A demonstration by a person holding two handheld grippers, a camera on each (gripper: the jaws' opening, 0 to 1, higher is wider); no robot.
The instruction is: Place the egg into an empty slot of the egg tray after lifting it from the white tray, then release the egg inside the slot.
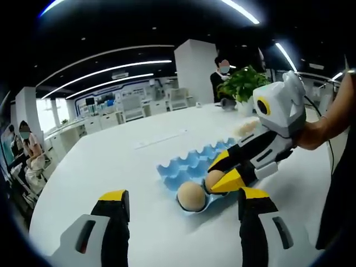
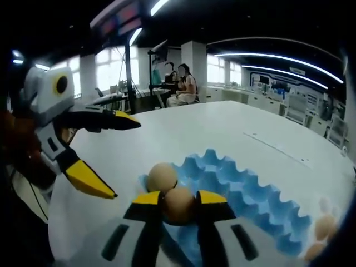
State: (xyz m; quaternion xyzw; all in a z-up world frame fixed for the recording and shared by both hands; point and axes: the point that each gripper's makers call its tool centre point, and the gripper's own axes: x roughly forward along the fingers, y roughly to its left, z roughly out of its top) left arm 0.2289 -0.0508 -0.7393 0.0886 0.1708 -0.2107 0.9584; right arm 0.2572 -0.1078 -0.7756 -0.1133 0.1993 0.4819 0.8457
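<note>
Your right hand-held gripper (image 2: 179,201) is closed on an egg (image 2: 179,204), low over the blue egg tray (image 2: 245,192) at lower centre. Opening too early could knock it against the seated egg (image 2: 162,177) just beside it (they look nearly touching). Your left hand-held gripper (image 1: 181,200) hangs open and empty above the white surface (image 1: 111,161); more eggs (image 2: 321,231) lie lower right.
</note>
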